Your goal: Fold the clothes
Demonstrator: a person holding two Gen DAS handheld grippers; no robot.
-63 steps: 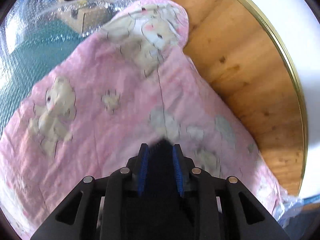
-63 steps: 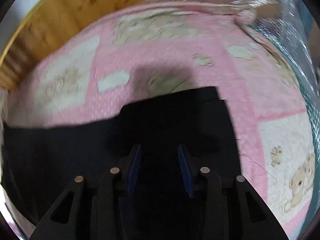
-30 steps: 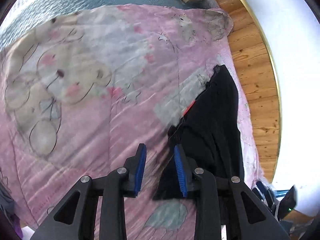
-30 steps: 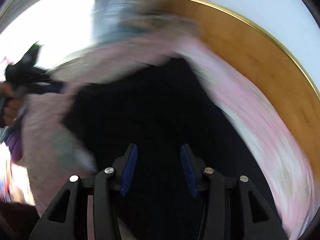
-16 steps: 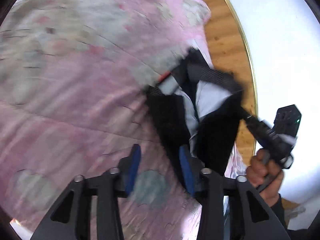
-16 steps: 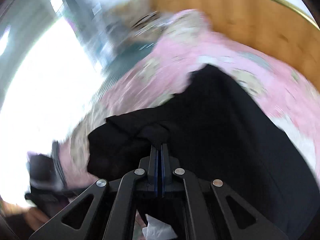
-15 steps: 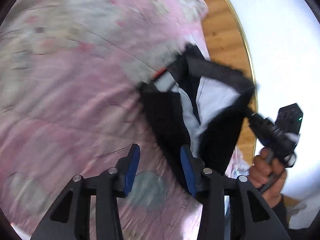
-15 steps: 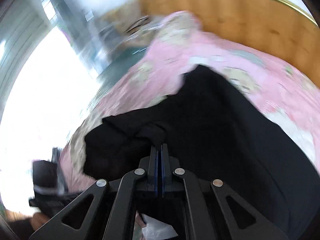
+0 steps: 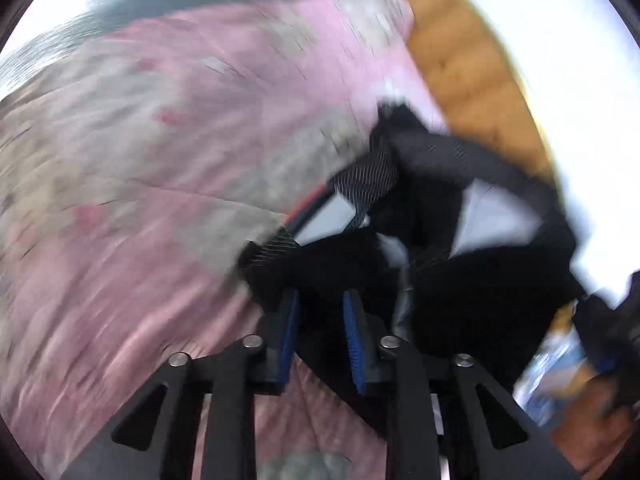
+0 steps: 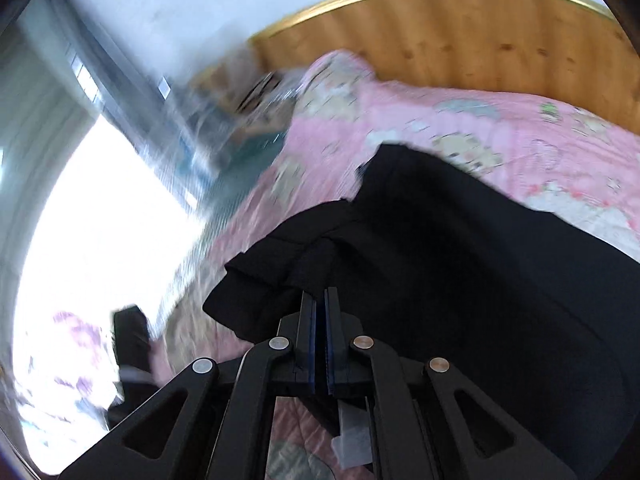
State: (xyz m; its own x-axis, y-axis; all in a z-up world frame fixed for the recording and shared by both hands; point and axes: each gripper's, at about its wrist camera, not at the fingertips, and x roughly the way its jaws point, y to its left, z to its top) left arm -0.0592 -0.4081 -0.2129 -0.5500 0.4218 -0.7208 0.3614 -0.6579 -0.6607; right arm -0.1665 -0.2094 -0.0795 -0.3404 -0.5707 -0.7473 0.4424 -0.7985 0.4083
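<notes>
A second ago my right gripper (image 10: pixel 320 312) stood spread above the black garment (image 10: pixel 460 272); now its pads are pressed together on a bunched fold of it, lifting that edge off the pink quilt (image 10: pixel 500 120) while the rest trails across the bed; I judge the first fold is beginning; my left gripper (image 9: pixel 320 320), blurred by motion, stays spread and has moved in, fabric lying between its pads, nothing pinched yet.

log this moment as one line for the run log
task: fold clothes | right gripper: shut on black garment | left gripper: open at garment edge | surface: pink quilt
</notes>
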